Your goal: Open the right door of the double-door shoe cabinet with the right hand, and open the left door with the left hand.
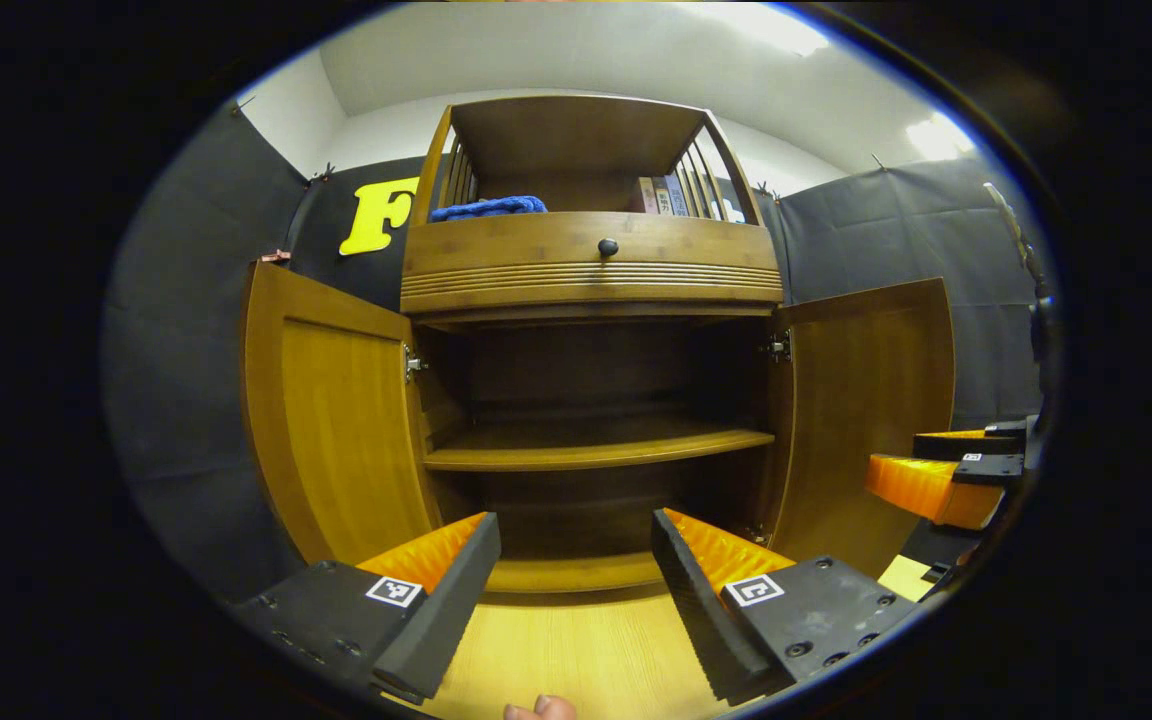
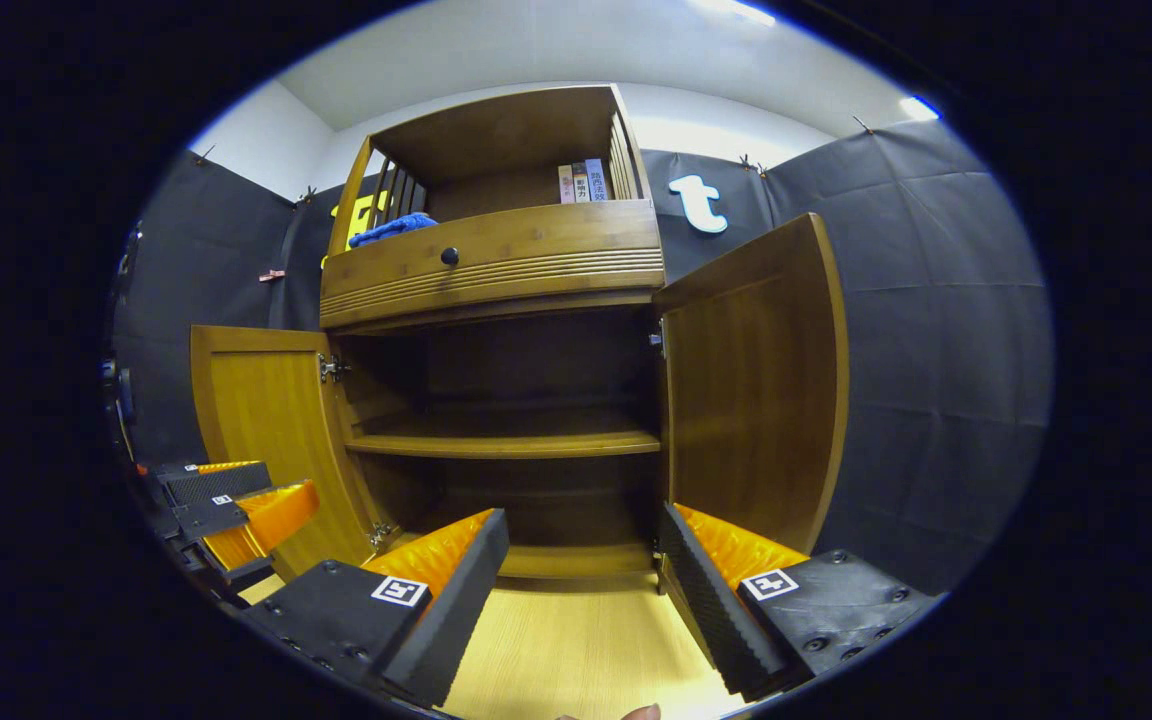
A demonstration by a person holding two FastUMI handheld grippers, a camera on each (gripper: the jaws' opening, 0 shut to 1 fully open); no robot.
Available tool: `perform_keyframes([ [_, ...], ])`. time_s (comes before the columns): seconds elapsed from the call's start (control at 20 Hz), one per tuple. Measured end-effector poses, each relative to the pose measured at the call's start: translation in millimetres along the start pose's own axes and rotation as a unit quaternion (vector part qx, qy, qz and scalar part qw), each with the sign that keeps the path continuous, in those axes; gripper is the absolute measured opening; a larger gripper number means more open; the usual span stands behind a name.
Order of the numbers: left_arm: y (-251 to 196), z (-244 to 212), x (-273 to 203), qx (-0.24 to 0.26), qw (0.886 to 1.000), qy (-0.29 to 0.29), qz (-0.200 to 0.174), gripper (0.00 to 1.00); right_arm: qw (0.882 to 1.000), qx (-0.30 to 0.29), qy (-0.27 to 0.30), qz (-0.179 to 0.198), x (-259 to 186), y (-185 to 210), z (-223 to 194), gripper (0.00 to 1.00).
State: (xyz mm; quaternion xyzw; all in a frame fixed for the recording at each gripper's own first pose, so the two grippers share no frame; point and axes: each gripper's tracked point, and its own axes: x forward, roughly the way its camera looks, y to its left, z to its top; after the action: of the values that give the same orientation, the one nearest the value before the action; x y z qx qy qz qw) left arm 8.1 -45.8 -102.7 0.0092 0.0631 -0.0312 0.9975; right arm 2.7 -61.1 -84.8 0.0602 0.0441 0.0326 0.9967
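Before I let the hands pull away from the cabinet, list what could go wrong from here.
1. The right gripper sits open with one of its fingers close beside the right door; a sideways pull-back could clip the door's lower edge.
2. The left door stands wide open near the left gripper; a sweep outward might knock it against its hinge.
3. Neither door is held, so either may drift back.
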Motion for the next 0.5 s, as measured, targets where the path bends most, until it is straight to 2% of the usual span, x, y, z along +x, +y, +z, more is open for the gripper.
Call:
perform_keyframes([
  [0.3,-9,-3,3,0.005,1.000,0.007,0.006,0.92,1.000,0.002,0.005,0.000,1,-14,-2,0.98],
  [0.5,-9,-6,4,0.003,1.000,0.014,0.007,0.96,1.000,-0.001,0.004,0.003,2,-14,-1,0.98],
])
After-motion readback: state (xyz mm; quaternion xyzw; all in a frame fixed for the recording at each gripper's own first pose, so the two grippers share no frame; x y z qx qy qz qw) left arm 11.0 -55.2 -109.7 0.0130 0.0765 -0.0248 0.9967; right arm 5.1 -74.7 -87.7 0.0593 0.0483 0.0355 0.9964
